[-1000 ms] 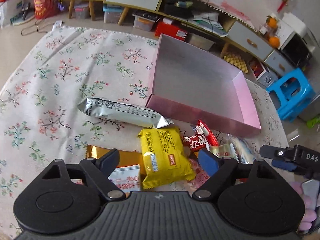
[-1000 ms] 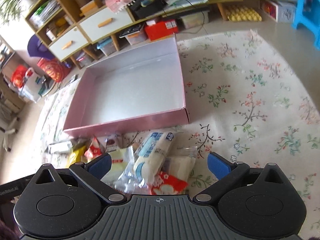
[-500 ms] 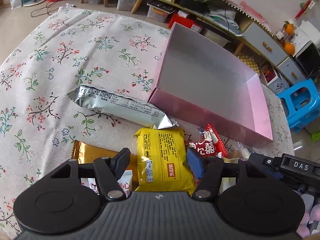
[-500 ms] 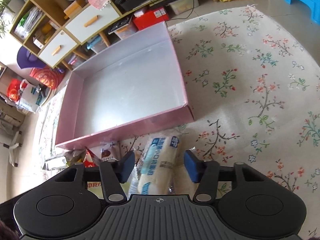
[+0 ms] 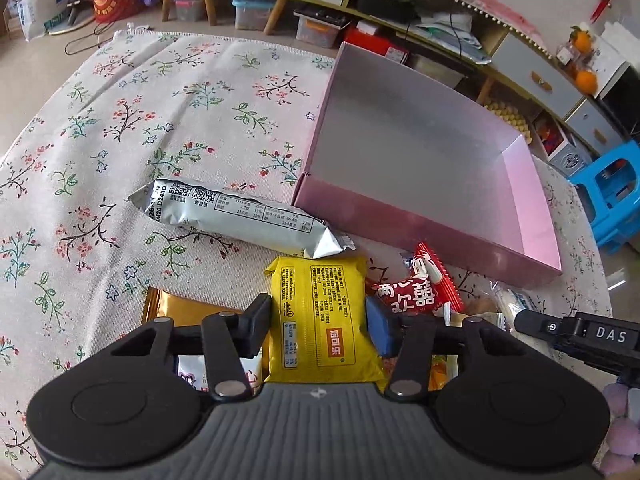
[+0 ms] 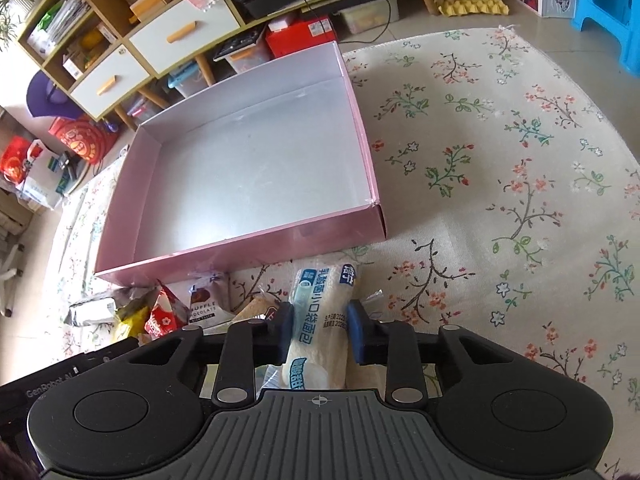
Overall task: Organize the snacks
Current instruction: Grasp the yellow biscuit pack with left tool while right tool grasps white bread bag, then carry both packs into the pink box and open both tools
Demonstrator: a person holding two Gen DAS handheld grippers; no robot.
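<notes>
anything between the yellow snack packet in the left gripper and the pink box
Nothing visible blocks it. The left gripper grips the yellow snack packet; the silver foil packet lies left of the path, and the pink box is open and empty.

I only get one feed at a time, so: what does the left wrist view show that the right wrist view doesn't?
Left wrist only: the left gripper, jaws closed on the yellow packet, and the gold packet.

Right wrist only: the right gripper, jaws closed on the white-and-blue bread pack, and a truffle chocolate packet.

Both: the pink box, nothing inside, plus the silver packet and red packet.
</notes>
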